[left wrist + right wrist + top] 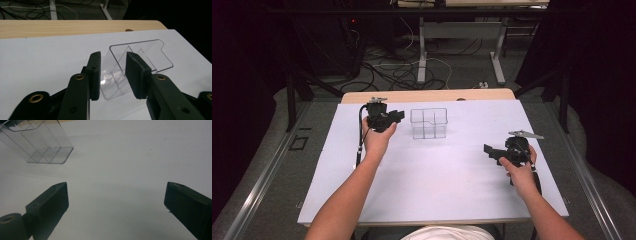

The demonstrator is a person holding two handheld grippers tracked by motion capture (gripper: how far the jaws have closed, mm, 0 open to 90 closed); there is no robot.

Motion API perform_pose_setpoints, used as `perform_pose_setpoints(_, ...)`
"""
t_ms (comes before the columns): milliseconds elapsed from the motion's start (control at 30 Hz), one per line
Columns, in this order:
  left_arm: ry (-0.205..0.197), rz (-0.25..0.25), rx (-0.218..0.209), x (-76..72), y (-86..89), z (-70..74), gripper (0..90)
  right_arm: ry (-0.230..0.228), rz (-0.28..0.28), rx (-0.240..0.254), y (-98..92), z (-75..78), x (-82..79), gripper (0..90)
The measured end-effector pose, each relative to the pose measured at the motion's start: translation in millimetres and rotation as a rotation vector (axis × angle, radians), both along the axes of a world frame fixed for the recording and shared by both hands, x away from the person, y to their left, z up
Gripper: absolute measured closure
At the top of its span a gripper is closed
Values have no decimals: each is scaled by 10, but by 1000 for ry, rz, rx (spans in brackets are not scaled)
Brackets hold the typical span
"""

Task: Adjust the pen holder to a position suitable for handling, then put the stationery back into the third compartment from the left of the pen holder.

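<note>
From above we see the clear plastic organizer standing on the white desk, just right of the left hand-held gripper. Its own camera shows us jaws parted, the organizer's near wall beyond the gap, unpressed. The right hand-held gripper, well apart, gapes wide, holding nothing.

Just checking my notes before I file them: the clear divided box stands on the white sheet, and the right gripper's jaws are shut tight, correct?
Not quite. The clear box does stand on the white sheet, but the right gripper is open: the right gripper view shows its two jaws set wide apart with bare sheet between them.
</note>
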State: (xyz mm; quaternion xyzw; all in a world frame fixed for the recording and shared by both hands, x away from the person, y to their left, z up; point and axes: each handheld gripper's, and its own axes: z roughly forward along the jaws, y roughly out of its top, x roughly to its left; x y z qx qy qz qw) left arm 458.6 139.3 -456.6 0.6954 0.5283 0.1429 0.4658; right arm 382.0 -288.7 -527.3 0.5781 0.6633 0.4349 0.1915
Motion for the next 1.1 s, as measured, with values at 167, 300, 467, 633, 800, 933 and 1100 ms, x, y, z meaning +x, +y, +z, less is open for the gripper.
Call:
perform_pose_setpoints(167,3,0,-17,-59,126,-2,539,7,-1,3,-11,-11,3,54)
perform_pose_setpoints(300,-11,13,-34,-124,215,-8,451,3,3,3,-15,-11,0,54)
perform_pose_setpoints(467,-37,21,-31,-226,331,-19,388,4,-3,7,-25,-8,-13,55)
perform_pose_setpoints(633,-40,22,1,-303,467,-47,365,9,-10,15,-31,-1,-20,56)
perform_pose_setpoints(800,-101,5,73,-371,617,-57,328,12,-17,9,-23,-9,-19,56)
perform_pose_setpoints(933,-122,0,170,-416,712,-72,269,10,-20,4,-28,-12,-18,56)
perform_pose_setpoints(1100,-94,-2,173,-473,845,-138,193,14,-14,4,-32,-9,-20,56)
